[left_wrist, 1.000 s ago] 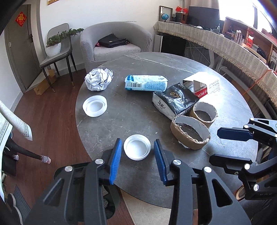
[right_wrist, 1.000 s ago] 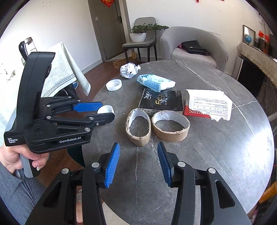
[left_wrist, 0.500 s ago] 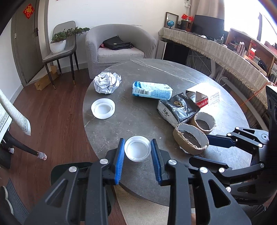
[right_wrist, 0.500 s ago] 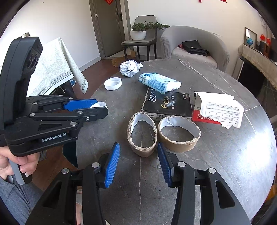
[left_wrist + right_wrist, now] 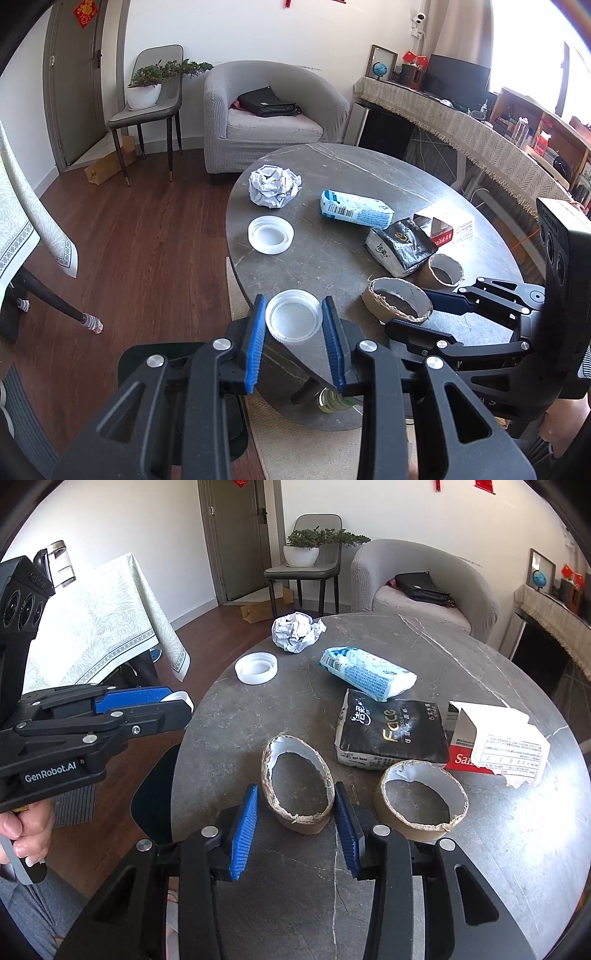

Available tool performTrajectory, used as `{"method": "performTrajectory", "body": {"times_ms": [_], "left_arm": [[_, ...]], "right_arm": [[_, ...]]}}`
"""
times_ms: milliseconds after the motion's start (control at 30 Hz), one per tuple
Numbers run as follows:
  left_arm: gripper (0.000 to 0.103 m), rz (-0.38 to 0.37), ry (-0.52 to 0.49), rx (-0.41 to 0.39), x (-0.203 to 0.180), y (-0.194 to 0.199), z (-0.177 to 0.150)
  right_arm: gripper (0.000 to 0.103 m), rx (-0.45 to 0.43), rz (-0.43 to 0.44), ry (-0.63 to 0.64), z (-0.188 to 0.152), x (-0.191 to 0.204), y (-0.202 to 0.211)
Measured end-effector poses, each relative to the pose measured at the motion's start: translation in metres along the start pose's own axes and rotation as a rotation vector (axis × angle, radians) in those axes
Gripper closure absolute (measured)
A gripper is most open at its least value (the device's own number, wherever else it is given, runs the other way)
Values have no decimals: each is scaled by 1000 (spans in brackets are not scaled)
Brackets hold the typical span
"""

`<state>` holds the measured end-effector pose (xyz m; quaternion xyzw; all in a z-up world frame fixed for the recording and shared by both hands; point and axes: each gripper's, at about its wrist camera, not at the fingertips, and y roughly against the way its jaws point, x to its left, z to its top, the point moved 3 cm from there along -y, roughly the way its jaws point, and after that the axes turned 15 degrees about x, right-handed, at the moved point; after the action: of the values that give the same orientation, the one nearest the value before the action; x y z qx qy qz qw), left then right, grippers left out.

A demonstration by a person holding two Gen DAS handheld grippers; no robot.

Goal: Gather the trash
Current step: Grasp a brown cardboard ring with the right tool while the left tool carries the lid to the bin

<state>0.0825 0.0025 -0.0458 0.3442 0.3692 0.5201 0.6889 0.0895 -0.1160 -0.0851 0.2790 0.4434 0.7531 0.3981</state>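
A home living room. A grey upholstered tub armchair (image 5: 266,122) and a white-potted green plant (image 5: 146,86) on a grey chair stand on dark wooden plank flooring (image 5: 140,251). A round grey marble-look desk (image 5: 461,657) fills the middle.

From my right wrist view, the left gripper's black finger (image 5: 162,716) hides most of the white round plastic lid (image 5: 181,697).

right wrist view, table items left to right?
white lid → crumpled paper → blue pack → black pack → torn box
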Motion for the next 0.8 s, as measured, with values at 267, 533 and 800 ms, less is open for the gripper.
{"method": "performTrajectory", "body": {"times_ms": [267,533,800], "left_arm": [[71,4,38,-13,28,12,-9],[71,26,98,0,66,15,-27],[71,55,164,73,111,-6,-59]], "right_arm": [[66,-23,15,5,15,17,1],[66,-45,43,34,31,48,8],[66,-46,80,95,46,91,3]]}}
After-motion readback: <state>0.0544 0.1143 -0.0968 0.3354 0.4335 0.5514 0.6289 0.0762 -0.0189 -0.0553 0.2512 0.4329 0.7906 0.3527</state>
